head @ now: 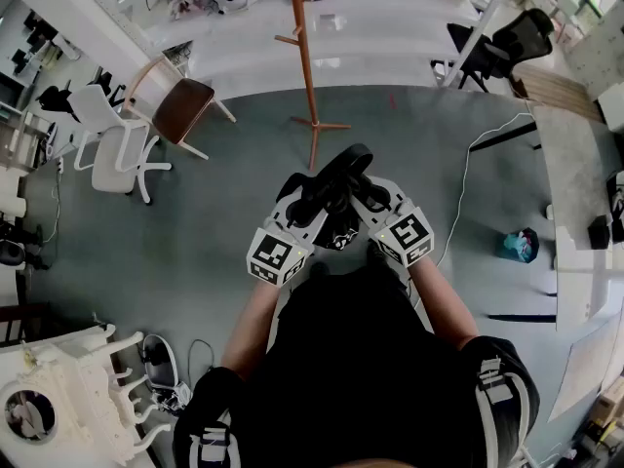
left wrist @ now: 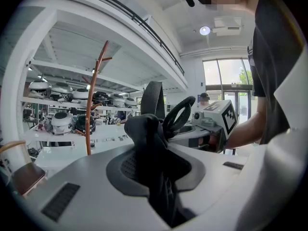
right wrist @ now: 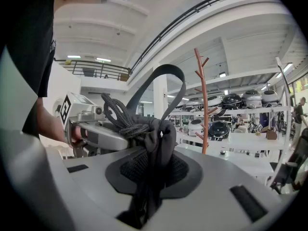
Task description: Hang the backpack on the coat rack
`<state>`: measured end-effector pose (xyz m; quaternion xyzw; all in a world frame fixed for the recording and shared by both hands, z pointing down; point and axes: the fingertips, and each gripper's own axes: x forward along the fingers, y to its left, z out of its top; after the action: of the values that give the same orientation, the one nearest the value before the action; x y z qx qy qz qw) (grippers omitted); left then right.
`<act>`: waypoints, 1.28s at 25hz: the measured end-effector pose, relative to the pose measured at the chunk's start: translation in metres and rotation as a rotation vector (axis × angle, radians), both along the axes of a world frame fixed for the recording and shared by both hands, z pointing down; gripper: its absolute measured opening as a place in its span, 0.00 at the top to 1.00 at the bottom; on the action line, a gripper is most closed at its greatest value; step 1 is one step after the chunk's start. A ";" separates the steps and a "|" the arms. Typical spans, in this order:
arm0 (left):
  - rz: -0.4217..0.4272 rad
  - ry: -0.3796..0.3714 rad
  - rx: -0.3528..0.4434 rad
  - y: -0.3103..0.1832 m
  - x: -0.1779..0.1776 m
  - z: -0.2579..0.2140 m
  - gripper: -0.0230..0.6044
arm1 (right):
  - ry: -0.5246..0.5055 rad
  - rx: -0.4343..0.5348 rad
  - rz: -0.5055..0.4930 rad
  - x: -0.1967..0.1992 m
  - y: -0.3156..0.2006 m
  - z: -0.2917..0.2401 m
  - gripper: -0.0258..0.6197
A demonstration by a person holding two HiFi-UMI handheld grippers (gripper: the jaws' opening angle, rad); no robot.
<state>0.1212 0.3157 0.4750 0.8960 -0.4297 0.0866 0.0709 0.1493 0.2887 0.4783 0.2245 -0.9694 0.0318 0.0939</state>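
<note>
Both claws were pinching the top of the backpack [head: 338,224]: the left claw [head: 304,201] was pressed onto a bunched fold of black fabric, the right claw [head: 369,198] onto fabric and a knot of braided cord [right wrist: 118,115]. The bag hung in the air in front of the person, its carry loop [head: 349,159] standing up between the two claws. The coat rack [head: 305,57] stood well apart across the grey floor, nothing on its pegs.

The grips looked like the weak point. Each was on soft, gathered cloth rather than on the loop, so the bag's weight could drag it out on the way over. The claws also crowded the loop closely, which might block a peg from entering. The rack was slim with thin feet – a sideways pull could tip it. A white cable [head: 462,195] lay on the floor to the right – a possible snag.
</note>
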 end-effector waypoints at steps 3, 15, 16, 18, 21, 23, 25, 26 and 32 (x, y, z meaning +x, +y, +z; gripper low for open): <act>0.003 0.003 -0.006 0.012 -0.019 0.004 0.82 | 0.007 -0.006 0.006 -0.018 0.011 0.007 0.83; 0.029 0.024 -0.012 0.045 -0.065 0.017 0.82 | 0.018 -0.008 0.036 -0.064 0.045 0.019 0.83; 0.033 0.024 -0.010 0.048 -0.067 0.016 0.82 | 0.016 -0.008 0.039 -0.066 0.048 0.017 0.83; 0.041 0.024 -0.006 0.052 -0.071 0.014 0.82 | 0.016 -0.005 0.047 -0.070 0.053 0.014 0.83; 0.049 0.027 -0.002 0.057 -0.074 0.014 0.82 | 0.018 -0.004 0.060 -0.072 0.057 0.016 0.83; 0.054 0.027 0.001 0.061 -0.077 0.013 0.82 | 0.018 0.000 0.063 -0.075 0.062 0.015 0.83; 0.059 0.025 0.005 0.065 -0.082 0.009 0.82 | 0.012 0.005 0.065 -0.081 0.066 0.009 0.83; 0.059 0.023 0.006 0.066 -0.085 0.007 0.82 | 0.010 0.006 0.066 -0.085 0.067 0.006 0.83; 0.042 0.019 -0.001 0.058 -0.091 0.002 0.82 | 0.014 -0.005 0.052 -0.089 0.059 0.004 0.83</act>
<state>0.0300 0.3737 0.4771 0.9057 -0.4098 0.0799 0.0737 0.0599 0.3476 0.4826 0.2497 -0.9625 0.0349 0.1004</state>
